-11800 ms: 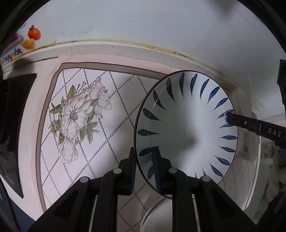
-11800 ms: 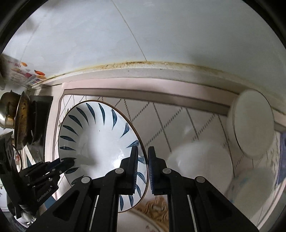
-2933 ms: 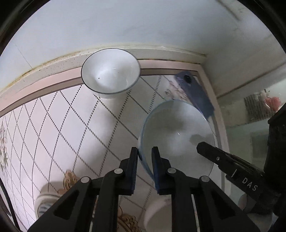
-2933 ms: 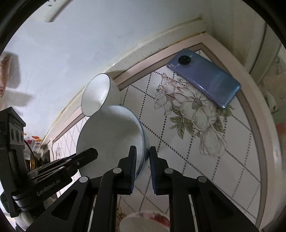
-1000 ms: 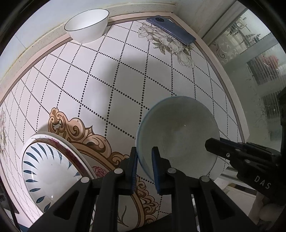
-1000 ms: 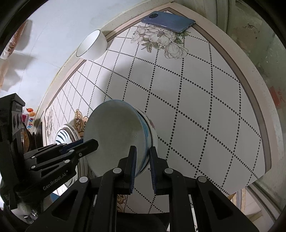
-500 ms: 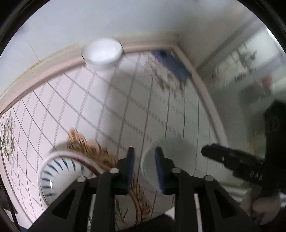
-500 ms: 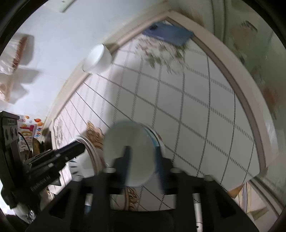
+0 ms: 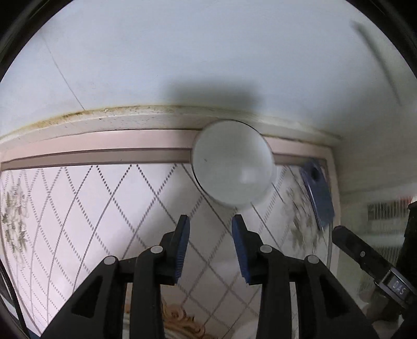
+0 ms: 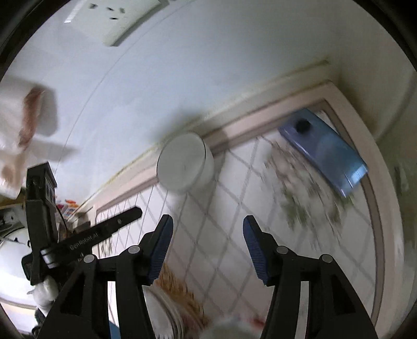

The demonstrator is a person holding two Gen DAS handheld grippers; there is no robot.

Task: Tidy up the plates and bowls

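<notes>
A white bowl [image 9: 232, 163] stands at the back of the tiled counter against the wall; it also shows in the right wrist view [image 10: 183, 163]. My left gripper [image 9: 210, 229] is open and empty, just in front of the bowl. My right gripper [image 10: 207, 234] is open and empty, also in front of the bowl and to its right. The left gripper's finger shows in the right wrist view [image 10: 114, 226]. The right gripper's finger shows in the left wrist view [image 9: 365, 258]. A blurred white dish rim [image 10: 229, 328] lies at the bottom edge.
A blue phone [image 10: 323, 151] lies at the counter's back right corner; it also shows in the left wrist view [image 9: 318, 195]. The white wall [image 9: 208, 52] stands close behind the bowl. A wall socket [image 10: 122, 18] is high up. Clutter [image 10: 15, 146] is at the far left.
Both grippers have let go of the pale bowl they held and opened. Both have swung up toward the white bowl at the back wall. The views are blurred by motion.
</notes>
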